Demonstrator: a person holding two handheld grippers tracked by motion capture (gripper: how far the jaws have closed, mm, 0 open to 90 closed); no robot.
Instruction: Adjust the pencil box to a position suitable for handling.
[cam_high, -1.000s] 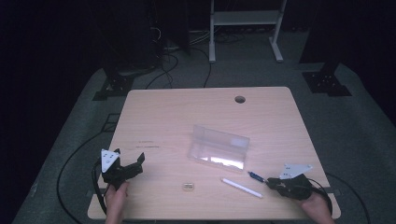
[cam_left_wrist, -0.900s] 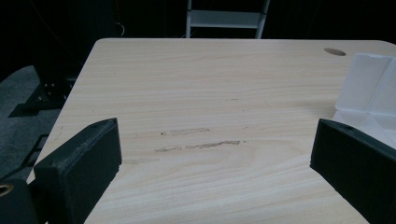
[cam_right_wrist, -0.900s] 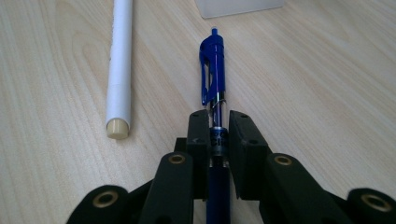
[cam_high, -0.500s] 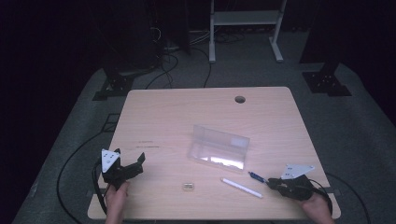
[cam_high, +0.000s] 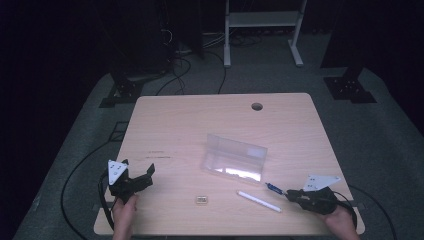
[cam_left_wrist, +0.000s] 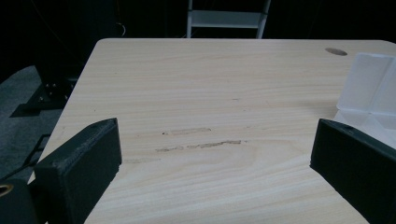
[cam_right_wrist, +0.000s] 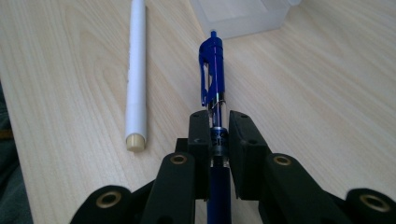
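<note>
Right hand-held gripper (cam_right_wrist: 218, 133) is clamped on a blue pen (cam_right_wrist: 212, 77), jaws squeezing its clear lower barrel, clip end sticking out ahead, near the front right of the tabletop (cam_high: 200, 125). Whether the pen rests on the wood or is lifted just off it, cannot tell. Left hand-held gripper (cam_high: 142, 175) sits at front left, jaws wide apart, nothing between them.

Pen likely light, stiff, smooth plastic; round barrel could roll or twist in the pads, so a mid-barrel grip, away from the clip, looks best. Current hold looks centred enough.

Beside it lies a white pen (cam_right_wrist: 137, 74), a slim matte cylinder with a tan end, roughly parallel to the blue one and apart from it. Ahead is a clear plastic box (cam_high: 234, 159) with its lid standing open, frosted, thin-walled, probably light and easy to shove. A small flat tan piece (cam_high: 201, 200) lies front centre; too small to identify. Tabletop is pale wood-grain laminate, smooth, with a few scuffs and a round cable hole (cam_high: 257, 106) at the far side.
</note>
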